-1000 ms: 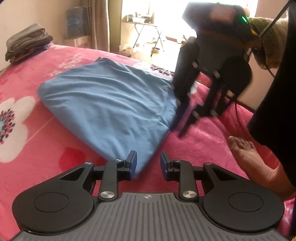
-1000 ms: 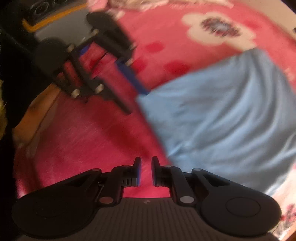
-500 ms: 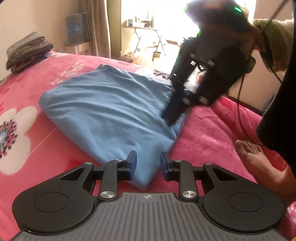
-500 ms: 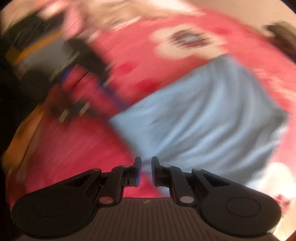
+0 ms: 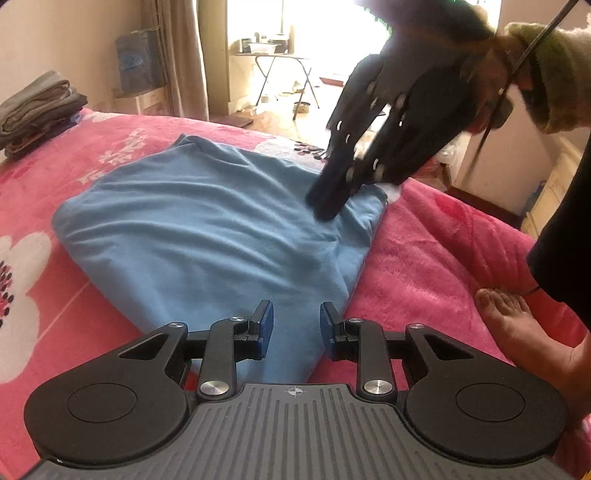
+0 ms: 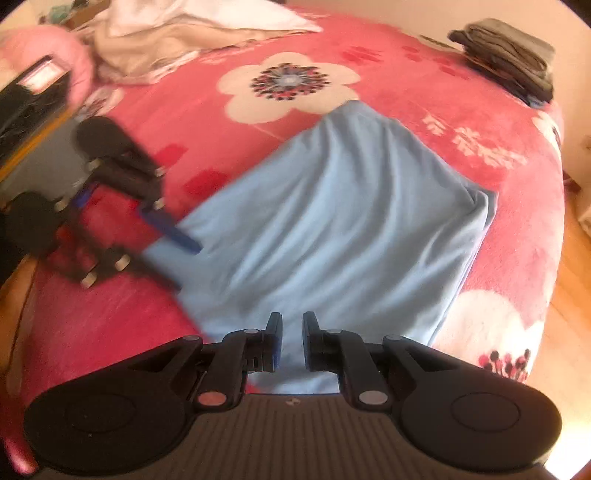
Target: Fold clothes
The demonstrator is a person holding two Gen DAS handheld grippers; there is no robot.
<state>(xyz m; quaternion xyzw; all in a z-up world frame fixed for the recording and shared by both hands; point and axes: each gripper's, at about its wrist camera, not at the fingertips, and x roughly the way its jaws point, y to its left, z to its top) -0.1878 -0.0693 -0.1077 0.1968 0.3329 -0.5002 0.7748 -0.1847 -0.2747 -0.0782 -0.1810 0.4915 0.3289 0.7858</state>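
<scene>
A folded light blue garment point(image 5: 207, 229) lies flat on the pink flowered blanket point(image 5: 436, 240); it also shows in the right wrist view point(image 6: 332, 229). My left gripper point(image 5: 293, 325) is open and empty over the garment's near corner. My right gripper point(image 6: 291, 339) has its jaws a narrow gap apart and holds nothing, low over the garment's edge. In the left wrist view the right gripper point(image 5: 328, 201) points down onto the garment's far right part. In the right wrist view the left gripper point(image 6: 173, 240) sits at the garment's left corner.
A stack of folded grey clothes point(image 5: 37, 110) sits at the blanket's far corner, also in the right wrist view point(image 6: 506, 55). A beige and white pile point(image 6: 177, 33) lies at the bed's head. A bare foot point(image 5: 517, 328) rests on the blanket at right. The bed edge and wooden floor point(image 6: 569, 295) lie to the right.
My right gripper has swung from beside the garment's right edge to over the garment, its tips down on the cloth. My left gripper has moved forward over the near corner.
</scene>
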